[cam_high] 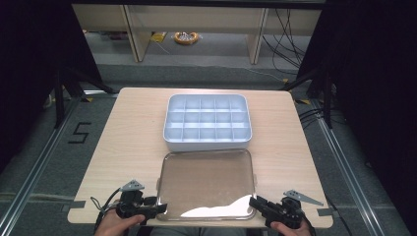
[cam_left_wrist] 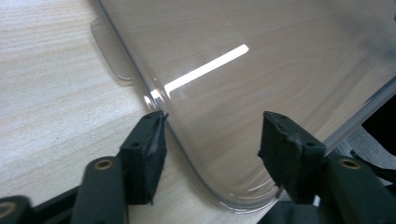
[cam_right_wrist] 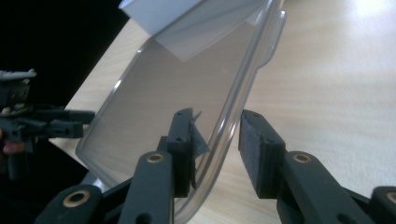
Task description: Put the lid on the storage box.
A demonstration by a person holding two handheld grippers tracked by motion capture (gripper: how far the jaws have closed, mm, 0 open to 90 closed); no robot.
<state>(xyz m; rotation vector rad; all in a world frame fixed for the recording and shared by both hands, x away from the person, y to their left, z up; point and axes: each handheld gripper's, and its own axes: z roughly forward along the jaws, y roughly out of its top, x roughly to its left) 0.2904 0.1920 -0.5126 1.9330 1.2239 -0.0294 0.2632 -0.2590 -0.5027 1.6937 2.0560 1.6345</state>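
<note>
in the high view the person's hands [cam_high: 114,225] were cut off by the bottom edge, and the near rim of the clear lid [cam_high: 206,184] was lost under a white glare, so whether either claw touched it could not be told there. in the left gripper view the lid ran out past the top and right edges, and the left claw [cam_left_wrist: 210,135] stood astride its corner with a blurred rim between the pads. in the right gripper view the white tray [cam_right_wrist: 187,18] was cut off at the top and blurred, and the lid's near corner was hidden behind the right claw [cam_right_wrist: 215,140].
</note>
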